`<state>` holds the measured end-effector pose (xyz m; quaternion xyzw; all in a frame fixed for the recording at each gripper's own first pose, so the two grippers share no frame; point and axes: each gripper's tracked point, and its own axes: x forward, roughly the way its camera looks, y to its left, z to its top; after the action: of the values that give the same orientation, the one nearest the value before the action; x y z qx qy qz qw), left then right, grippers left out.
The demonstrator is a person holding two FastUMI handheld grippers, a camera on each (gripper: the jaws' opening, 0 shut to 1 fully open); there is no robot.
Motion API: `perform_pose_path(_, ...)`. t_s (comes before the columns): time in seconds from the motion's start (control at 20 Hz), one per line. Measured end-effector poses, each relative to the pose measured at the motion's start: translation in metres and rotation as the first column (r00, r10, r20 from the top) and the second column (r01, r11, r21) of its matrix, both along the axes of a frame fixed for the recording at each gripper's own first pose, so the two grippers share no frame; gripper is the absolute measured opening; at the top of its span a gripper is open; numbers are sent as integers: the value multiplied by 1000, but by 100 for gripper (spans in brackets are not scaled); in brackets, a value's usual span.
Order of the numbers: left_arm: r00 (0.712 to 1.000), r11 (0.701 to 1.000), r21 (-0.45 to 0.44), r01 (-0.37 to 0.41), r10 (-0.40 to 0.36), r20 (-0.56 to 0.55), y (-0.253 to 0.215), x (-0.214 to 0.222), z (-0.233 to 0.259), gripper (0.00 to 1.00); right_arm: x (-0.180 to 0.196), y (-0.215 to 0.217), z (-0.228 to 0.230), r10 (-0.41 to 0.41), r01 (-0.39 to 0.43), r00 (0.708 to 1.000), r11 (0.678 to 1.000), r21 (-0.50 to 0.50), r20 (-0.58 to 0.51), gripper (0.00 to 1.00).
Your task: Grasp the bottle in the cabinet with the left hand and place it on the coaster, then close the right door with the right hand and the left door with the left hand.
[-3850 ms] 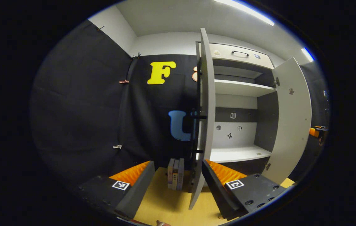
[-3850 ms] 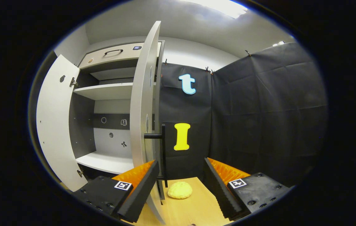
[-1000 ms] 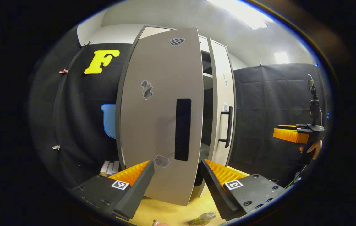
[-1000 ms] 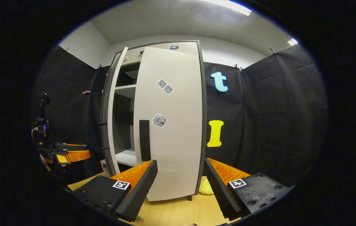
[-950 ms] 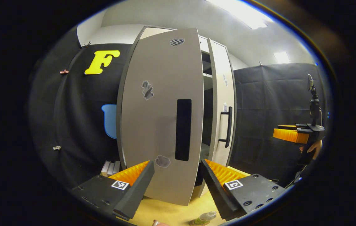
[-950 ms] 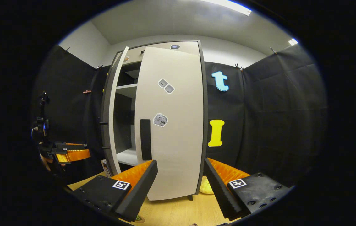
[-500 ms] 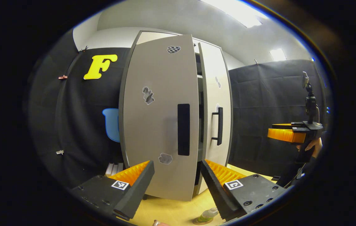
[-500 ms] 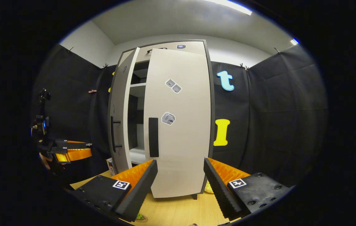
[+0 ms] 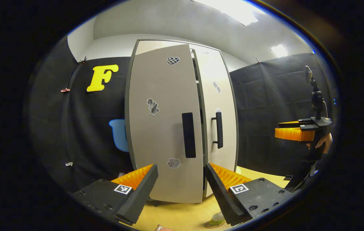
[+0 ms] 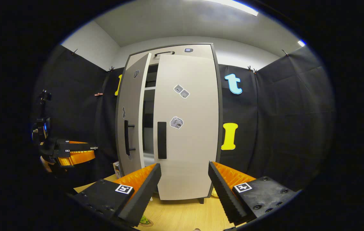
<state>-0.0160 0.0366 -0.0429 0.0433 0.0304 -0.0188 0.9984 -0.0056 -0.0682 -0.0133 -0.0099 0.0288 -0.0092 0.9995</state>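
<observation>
Two grippers face a tall pale cabinet [image 10: 185, 51] standing on a wooden table [image 10: 185, 215]; in the left gripper view the left gripper [image 9: 180, 186] sits low in front of the left door [image 9: 164, 128], its fingers spread wide with nothing between them, and they do not touch the door; that door is nearly shut, with a thin dark gap beside the right door [image 9: 220, 109]; a dark handle [image 9: 188, 134] runs upright near the left door's free edge, and stickers dot its face; the right door also carries a dark bar handle [image 9: 217, 130]; at the bottom of this view the bottle [image 9: 217, 218] stands upright on the coaster [image 9: 212, 225], just beside the gripper's right-side finger and partly hidden by it; far to the right, the other gripper is seen, held up in a hand [image 9: 324, 144] well away from the cabinet; in the right gripper view the right gripper [image 10: 184, 189] is likewise wide open and empty, pointing at the right door, which looks closed or almost so; the left door stands ajar, showing a slice of shelf [image 10: 149, 88] inside; a green cap on the coaster peeks out low beside the near finger; a few books [image 10: 116, 168] stand beside the cabinet's left foot.
</observation>
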Motion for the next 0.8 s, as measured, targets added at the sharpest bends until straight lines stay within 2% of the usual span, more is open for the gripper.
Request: perform_pose_path(0.8, 1000, 999, -54, -6, 6, 4, -11, -28, 3, 94, -23, 9, 9, 24, -24, 1000, 1000, -5, 4, 98)
